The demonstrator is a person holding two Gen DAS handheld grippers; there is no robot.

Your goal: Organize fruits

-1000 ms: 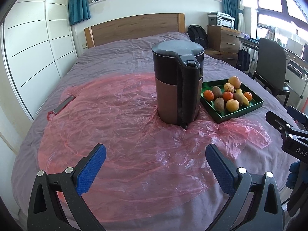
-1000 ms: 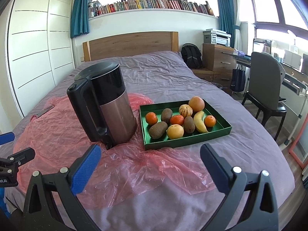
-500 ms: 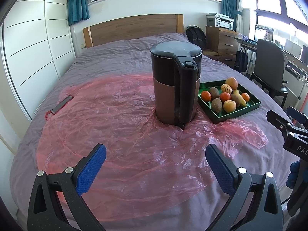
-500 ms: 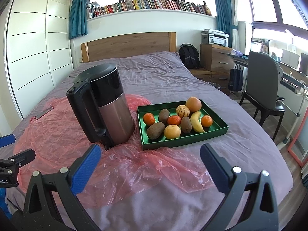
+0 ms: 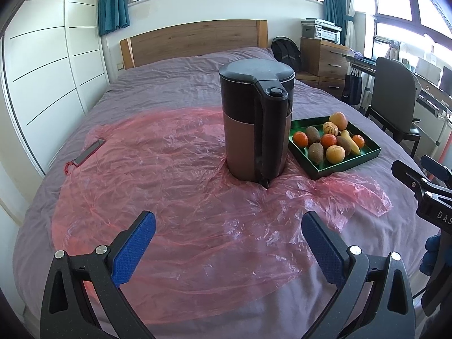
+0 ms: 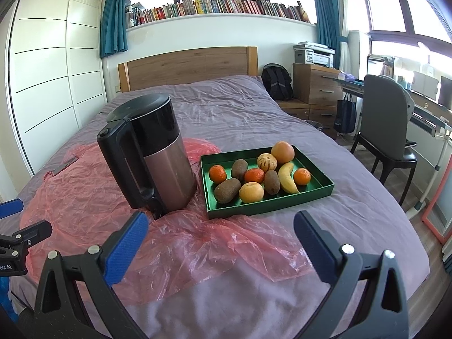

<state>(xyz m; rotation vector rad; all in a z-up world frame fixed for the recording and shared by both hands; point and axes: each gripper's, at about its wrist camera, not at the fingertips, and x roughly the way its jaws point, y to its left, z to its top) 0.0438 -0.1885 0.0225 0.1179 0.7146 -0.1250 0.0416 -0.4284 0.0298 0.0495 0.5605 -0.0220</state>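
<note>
tongs: we're holding the left gripper [image 5: 227, 243] and right gripper [image 6: 219, 243] near, both spread apart, gripping nothing
fruits [image 6: 258, 173]: all lying in the green tray [image 6: 268, 204], right of the kettle [image 6: 154, 152]
step: we're judging sorting is done or pending

Home bedroom: bed [image 6: 226, 107], wardrobe [image 6: 45, 84], bookshelf [image 6: 220, 8].

Kettle [image 6: 149, 152] stood on plastic sheet [image 6: 84, 197] spread over bed [image 6: 226, 104]. Tray [image 6: 268, 204] sat just right of kettle, fruits [image 6: 260, 173] inside it. Chair [image 6: 387, 130] stood right of bed, headboard [image 6: 192, 67] behind.
</note>
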